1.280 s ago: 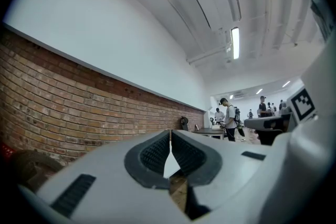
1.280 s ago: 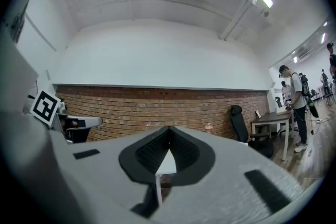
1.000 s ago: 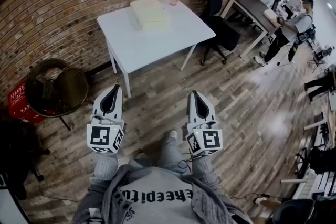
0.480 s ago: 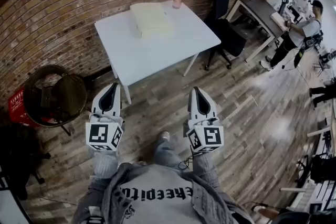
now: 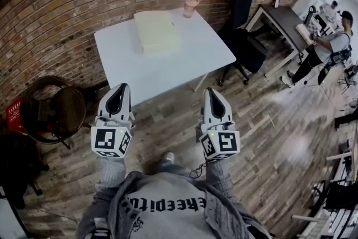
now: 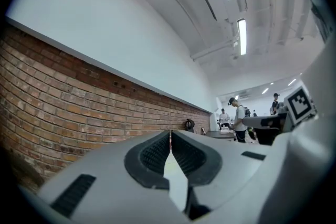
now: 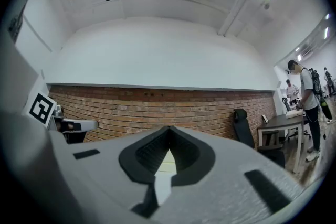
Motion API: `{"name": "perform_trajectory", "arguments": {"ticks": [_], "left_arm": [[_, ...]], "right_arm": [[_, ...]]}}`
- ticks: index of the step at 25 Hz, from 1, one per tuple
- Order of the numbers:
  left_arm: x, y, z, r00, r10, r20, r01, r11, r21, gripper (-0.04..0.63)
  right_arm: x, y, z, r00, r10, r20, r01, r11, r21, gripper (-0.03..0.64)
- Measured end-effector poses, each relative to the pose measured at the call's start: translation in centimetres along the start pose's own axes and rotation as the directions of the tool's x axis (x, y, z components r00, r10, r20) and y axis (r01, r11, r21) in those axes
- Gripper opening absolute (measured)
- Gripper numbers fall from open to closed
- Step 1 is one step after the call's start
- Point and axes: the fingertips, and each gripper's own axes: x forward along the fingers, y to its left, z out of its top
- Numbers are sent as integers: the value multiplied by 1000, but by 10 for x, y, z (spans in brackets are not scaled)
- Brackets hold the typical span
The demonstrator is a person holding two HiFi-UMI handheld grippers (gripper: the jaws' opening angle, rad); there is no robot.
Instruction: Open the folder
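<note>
While short of the table (image 5: 168,67), left gripper (image 5: 123,87) and right gripper (image 5: 208,90) pressed together (folder (image 5: 155,31) near cup (image 5: 191,5)).

Bright, even light from ceiling strip lamps (image 6: 242,35); pale glare on floor (image 5: 295,145); heavy fisheye bending, dark corners.

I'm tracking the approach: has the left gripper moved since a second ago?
Yes. The left gripper has come forward toward the white square table; in the head view its tip now meets the table's near edge.
</note>
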Motion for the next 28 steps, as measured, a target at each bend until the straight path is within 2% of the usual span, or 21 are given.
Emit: {"name": "perform_trajectory", "arguments": {"ticks": [4,9,14,19,28], "left_arm": [[36,-11,1,999,28,15,-28,1000,4,12],[62,-30,1,999,54,-1,-54,998,15,12],[79,-26,-7,995,95,-14,-95,995,34,12],[101,-26,-21,995,84,-51,-80,995,62,12],[175,-8,-33,999,38,-26,-36,998,57,12]], "right_arm": [[25,-32,-2,1000,31,3,-31,1000,-2,3],[44,-63,-10,998,60,3,-60,998,19,3],[60,-80,-23,996,86,-7,-86,995,49,3],[83,-89,-38,995,98,-24,-95,992,82,3],[141,-114,-43,997,79,-25,-77,995,67,3]]}}
